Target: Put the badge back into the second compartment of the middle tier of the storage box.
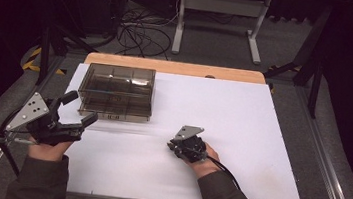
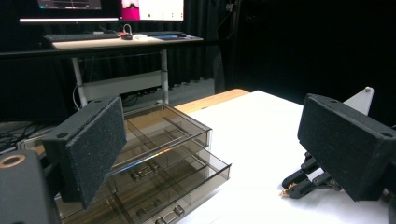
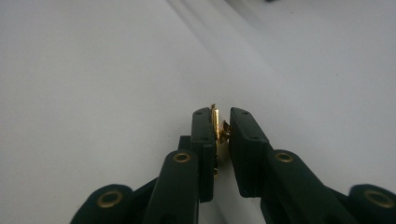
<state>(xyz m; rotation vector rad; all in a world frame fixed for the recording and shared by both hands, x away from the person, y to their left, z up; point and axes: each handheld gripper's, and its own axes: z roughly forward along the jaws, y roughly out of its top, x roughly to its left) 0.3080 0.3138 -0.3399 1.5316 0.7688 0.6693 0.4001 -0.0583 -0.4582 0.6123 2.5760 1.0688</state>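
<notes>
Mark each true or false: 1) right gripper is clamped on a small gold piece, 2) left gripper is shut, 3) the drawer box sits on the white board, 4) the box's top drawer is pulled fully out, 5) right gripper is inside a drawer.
1) True. The right gripper has its pads pressed on a small gold piece.
2) False. The left gripper stands wide open with nothing between its pads.
3) True. The smoky clear drawer box sits on the white board, at its far left.
4) False. The drawers look pushed in.
5) False. It is over bare board, apart from the box.
</notes>
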